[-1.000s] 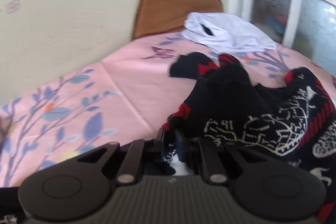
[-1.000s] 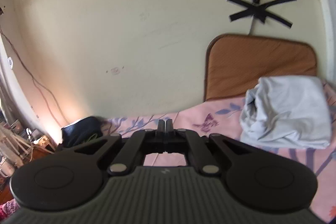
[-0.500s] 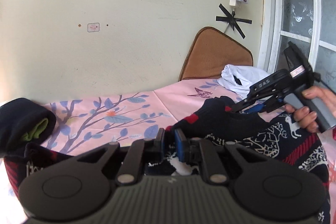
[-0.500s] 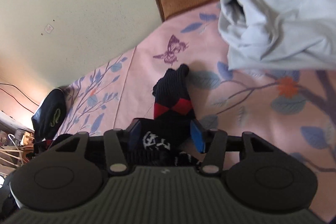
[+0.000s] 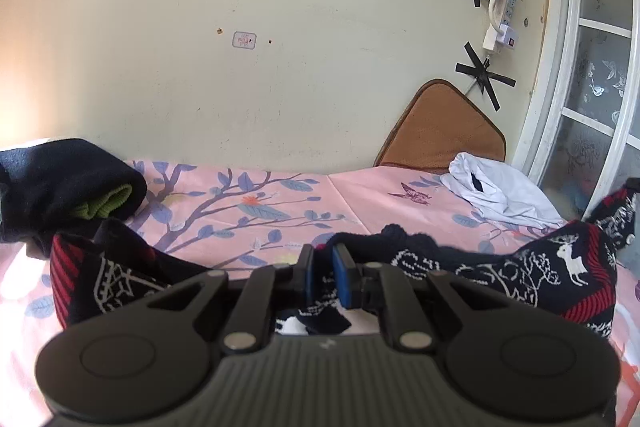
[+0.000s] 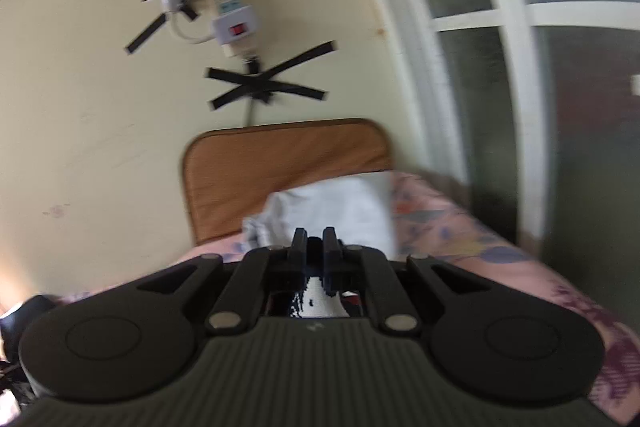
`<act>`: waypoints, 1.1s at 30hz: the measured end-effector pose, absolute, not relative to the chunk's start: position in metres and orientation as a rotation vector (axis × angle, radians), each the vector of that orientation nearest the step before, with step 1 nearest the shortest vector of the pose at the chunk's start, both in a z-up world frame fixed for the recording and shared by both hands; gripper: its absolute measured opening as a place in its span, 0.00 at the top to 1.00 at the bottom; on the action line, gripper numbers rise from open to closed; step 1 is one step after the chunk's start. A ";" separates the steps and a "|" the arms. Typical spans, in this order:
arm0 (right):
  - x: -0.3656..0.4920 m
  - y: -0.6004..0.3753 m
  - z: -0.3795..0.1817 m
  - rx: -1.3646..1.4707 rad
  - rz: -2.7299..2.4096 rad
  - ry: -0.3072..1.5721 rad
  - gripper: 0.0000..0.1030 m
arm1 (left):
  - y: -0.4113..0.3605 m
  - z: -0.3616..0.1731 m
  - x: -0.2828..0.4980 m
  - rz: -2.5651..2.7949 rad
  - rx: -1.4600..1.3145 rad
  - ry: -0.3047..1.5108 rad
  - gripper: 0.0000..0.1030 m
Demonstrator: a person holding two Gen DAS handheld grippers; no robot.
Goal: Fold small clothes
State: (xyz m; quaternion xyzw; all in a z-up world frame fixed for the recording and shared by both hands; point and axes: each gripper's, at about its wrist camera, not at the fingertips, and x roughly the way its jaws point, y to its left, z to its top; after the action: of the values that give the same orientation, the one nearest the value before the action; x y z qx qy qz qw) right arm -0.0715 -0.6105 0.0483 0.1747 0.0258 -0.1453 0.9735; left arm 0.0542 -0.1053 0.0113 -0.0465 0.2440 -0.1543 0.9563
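— We've got movement on the right: half a second ago the right gripper (image 6: 315, 247) stood wide over the dark patterned sweater (image 5: 520, 267), and its jaws have just been closing, with knit pinched between them now.

— And our view's swung up with it. We were looking down on the pink sheet (image 5: 280, 203); now we face the wall and window, all blurred.

— On the left wrist view, the sweater's changed too. It was heaped in a mound a second ago; now we see it stretched wide across the bed.

— The hand and other gripper we saw there half a second back are out of frame.
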 end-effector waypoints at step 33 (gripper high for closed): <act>0.127 -0.463 0.171 0.027 0.142 0.106 0.84 | -0.148 0.104 0.228 0.022 0.138 0.438 0.69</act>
State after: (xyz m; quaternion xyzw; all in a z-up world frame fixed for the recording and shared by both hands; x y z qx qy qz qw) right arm 0.1272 -0.4632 0.1714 0.0135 0.0528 0.0707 0.9960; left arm 0.2278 -0.1477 0.1045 0.0684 0.2173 0.0107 0.9736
